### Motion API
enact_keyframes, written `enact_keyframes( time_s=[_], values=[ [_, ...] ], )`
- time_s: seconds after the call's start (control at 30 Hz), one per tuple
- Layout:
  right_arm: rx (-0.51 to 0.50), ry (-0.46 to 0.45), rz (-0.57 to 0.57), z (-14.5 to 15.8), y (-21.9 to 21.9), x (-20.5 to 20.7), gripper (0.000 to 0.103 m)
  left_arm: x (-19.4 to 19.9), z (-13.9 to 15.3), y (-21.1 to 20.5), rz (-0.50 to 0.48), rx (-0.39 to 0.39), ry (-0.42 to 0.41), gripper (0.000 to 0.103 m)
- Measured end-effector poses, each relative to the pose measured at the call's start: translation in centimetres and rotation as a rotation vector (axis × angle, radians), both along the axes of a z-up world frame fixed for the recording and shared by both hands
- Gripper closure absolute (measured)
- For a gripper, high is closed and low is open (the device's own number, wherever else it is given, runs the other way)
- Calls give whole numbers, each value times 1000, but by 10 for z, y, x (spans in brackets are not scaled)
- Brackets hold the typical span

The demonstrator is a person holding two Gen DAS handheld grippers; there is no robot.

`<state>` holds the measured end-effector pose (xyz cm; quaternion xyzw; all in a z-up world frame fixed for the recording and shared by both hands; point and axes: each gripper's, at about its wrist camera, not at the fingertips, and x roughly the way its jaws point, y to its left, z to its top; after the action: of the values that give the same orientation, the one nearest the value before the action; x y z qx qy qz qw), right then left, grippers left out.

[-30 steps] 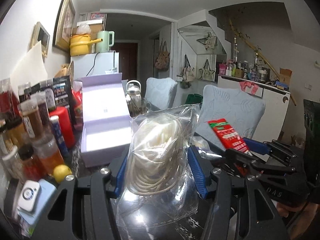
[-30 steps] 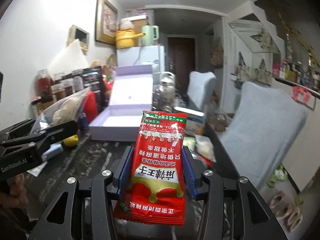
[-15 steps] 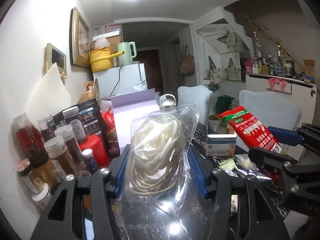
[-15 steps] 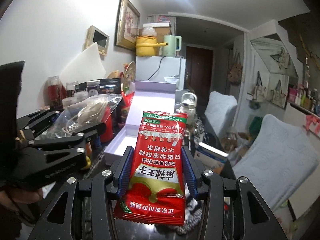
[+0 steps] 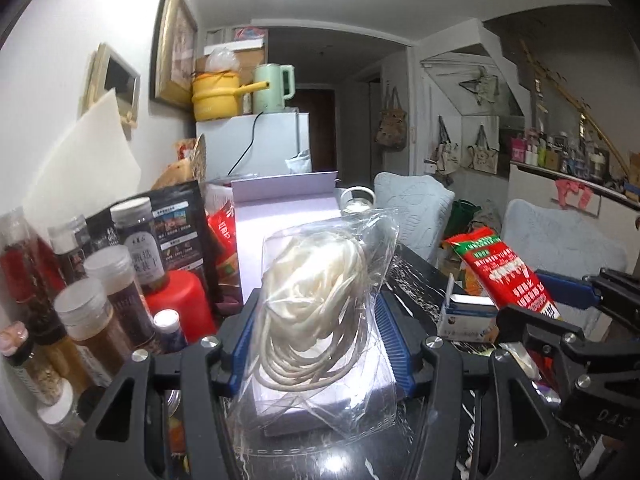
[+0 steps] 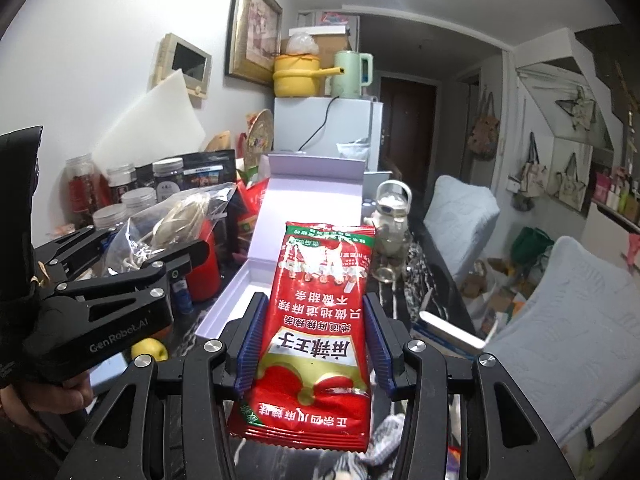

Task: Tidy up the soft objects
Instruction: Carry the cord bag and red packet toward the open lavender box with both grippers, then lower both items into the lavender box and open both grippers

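My left gripper [image 5: 316, 336] is shut on a clear plastic bag of coiled white cord [image 5: 316, 308], held up in front of the open lilac box [image 5: 280, 216]. My right gripper [image 6: 314, 340] is shut on a red snack packet [image 6: 320, 320] with Chinese print, held upright before the same lilac box [image 6: 312, 200]. In the left wrist view the right gripper [image 5: 568, 300] and its red packet [image 5: 504, 272] show at the right. In the right wrist view the left gripper [image 6: 132, 260] and its bag [image 6: 176, 224] show at the left.
Jars and bottles [image 5: 100, 292] and a red container [image 5: 180, 304] crowd the left side by the wall. A yellow fruit [image 6: 150, 350] lies on the dark marble table [image 6: 424, 280]. A glass kettle [image 6: 390, 236], a small carton [image 5: 468, 314] and padded chairs [image 6: 560, 312] stand to the right.
Both grippers have risen and moved forward toward the lilac box, each still holding its item. The left gripper has turned from the table's right side toward the jars and box.
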<state>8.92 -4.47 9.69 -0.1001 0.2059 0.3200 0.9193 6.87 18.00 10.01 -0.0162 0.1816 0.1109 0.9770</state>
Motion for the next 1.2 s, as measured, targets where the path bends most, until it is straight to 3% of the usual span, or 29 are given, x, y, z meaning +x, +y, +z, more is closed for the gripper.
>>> enact_keyframes(
  time_s=[0.3,0.6,1.2],
  values=[
    [-14,58,34,-14,27,59,56,47,1,28,70,0,18,48],
    [6,120,58,-26,51,120,56,96,-5,40,61,9,49,48],
    [-10,209,57,-64,97,189,56,152,-47,77,95,6,158,48]
  ],
)
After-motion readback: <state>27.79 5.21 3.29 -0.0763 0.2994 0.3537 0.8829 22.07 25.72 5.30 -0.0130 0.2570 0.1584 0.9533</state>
